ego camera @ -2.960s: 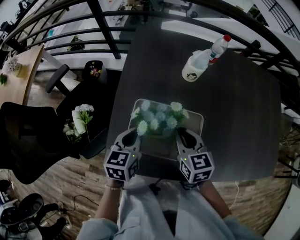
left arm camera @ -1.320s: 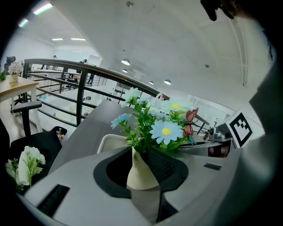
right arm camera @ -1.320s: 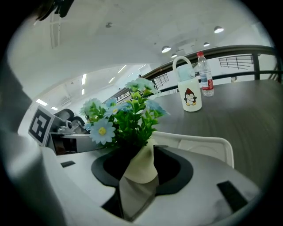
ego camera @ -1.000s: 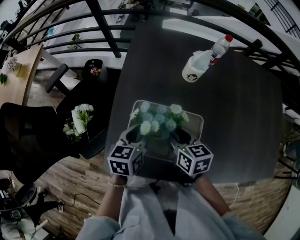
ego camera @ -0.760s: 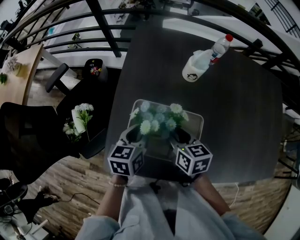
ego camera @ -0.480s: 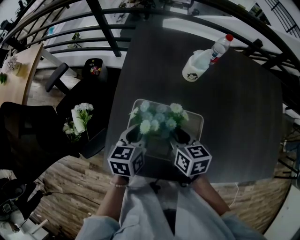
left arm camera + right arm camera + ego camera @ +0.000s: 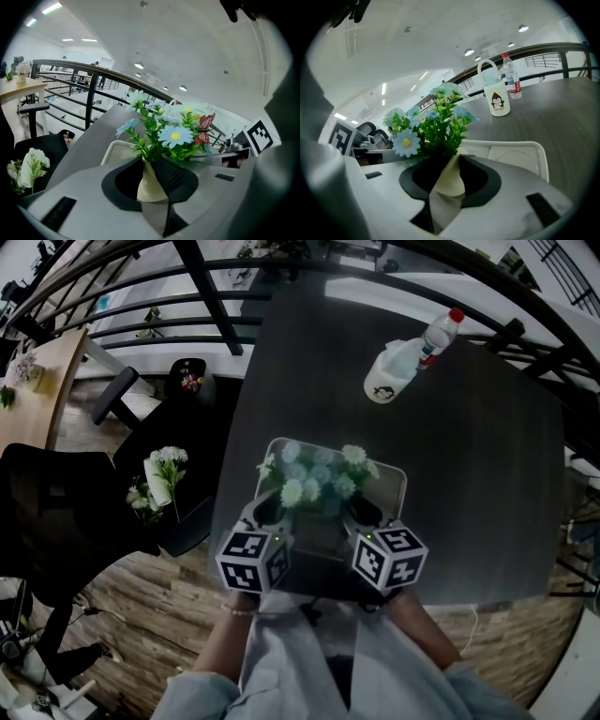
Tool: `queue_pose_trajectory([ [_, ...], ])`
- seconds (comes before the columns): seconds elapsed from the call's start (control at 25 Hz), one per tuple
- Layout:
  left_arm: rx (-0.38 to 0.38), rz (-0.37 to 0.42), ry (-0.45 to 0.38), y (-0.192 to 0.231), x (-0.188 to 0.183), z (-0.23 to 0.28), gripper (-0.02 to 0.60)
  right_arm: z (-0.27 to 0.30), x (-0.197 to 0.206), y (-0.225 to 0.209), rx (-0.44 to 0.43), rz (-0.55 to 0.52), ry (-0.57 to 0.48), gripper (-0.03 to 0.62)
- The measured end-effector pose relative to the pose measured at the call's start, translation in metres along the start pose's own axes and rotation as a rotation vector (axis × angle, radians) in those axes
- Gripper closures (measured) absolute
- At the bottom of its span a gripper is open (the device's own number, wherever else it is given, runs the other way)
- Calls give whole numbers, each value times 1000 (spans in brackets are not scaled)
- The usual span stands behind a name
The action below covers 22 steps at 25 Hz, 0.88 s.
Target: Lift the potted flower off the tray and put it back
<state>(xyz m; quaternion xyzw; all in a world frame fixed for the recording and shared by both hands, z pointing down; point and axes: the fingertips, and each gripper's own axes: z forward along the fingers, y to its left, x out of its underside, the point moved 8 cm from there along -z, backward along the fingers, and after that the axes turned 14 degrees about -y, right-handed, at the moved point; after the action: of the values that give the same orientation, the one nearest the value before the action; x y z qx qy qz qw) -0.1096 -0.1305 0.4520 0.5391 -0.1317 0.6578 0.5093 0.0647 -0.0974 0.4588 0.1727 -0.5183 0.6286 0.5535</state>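
The potted flower (image 7: 317, 479), pale blue and white blooms in a cream pot, stands on the white tray (image 7: 392, 486) near the table's front edge. My left gripper (image 7: 267, 512) sits at the pot's left and my right gripper (image 7: 364, 512) at its right, both under the blooms. In the left gripper view the cream pot (image 7: 149, 183) shows between the left gripper (image 7: 149, 164) jaws, which have just been closing; a dark gap remains on its left. In the right gripper view the pot (image 7: 451, 178) likewise sits between the closing right gripper (image 7: 452, 161) jaws, not clearly pressed.
A white penguin mug (image 7: 382, 381) and a red-capped bottle (image 7: 439, 334) stand at the far side of the dark table (image 7: 469, 474). Black railings run behind. Left of the table, lower down, are a black chair (image 7: 56, 512) and a white bouquet (image 7: 164, 474).
Since three seconds ago both grippers have drawn inward to the pot's sides, their marker cubes turned toward each other. Over the last second they stay put.
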Motion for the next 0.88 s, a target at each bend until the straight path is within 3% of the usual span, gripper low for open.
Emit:
queue_pose_trajectory([
  [0.88, 15, 46, -40, -26, -22, -18, 495, -29, -21, 12, 2, -22, -66, 471],
])
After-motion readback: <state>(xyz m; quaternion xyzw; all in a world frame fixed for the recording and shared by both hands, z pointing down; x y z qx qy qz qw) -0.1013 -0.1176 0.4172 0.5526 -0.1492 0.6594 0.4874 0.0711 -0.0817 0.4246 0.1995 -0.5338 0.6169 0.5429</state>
